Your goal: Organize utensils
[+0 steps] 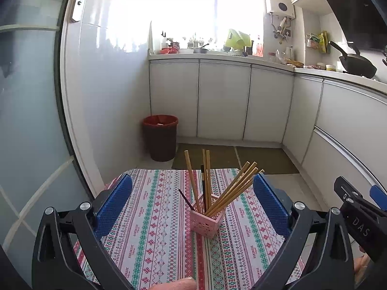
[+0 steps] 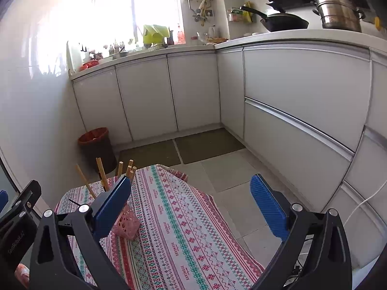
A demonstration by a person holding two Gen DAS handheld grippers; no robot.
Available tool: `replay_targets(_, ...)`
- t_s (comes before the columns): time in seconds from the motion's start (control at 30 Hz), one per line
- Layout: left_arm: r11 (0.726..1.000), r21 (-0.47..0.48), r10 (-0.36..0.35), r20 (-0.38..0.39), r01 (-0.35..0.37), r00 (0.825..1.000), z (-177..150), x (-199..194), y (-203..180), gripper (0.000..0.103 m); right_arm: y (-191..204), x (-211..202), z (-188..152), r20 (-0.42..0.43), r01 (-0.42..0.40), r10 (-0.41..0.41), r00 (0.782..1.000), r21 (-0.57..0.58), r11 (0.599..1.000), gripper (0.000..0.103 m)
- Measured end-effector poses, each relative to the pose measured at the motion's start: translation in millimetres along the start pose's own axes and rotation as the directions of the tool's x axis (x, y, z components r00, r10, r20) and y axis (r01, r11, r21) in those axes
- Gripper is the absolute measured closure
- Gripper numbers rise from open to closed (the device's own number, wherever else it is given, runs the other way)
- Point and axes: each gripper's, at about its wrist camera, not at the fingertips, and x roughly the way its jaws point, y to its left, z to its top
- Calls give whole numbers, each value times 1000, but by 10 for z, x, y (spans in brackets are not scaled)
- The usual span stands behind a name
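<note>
Both of my claws hung with jaws wide apart and nothing between them: the left claw [image 1: 193, 207] was squared up on the basket [image 1: 206, 220], the right claw [image 2: 191, 205] was off to its side over bare cloth [image 2: 183, 229]. The pink basket stood upright near the middle of the cloth, and the chopsticks [image 1: 227, 193] stood in it already, fanned out and leaning on its rim because it is far shorter than they are. One dark stick [image 1: 185, 199] leaned away to the left (thinner than the bamboo ones, I thought). I saw no loose utensil on the cloth in either view, so I judged the gathering done or very nearly so. I kept the left claw centred on the basket, I believe, so that it could steady it if needed.
</note>
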Motion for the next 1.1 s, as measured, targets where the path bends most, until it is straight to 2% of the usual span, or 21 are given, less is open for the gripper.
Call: replay_targets(1.1, 1000, -9, 7, -28, -7, 1000, -13, 52, 27, 7, 36, 23, -23, -15, -8, 8, 1000, -4, 1000, 7)
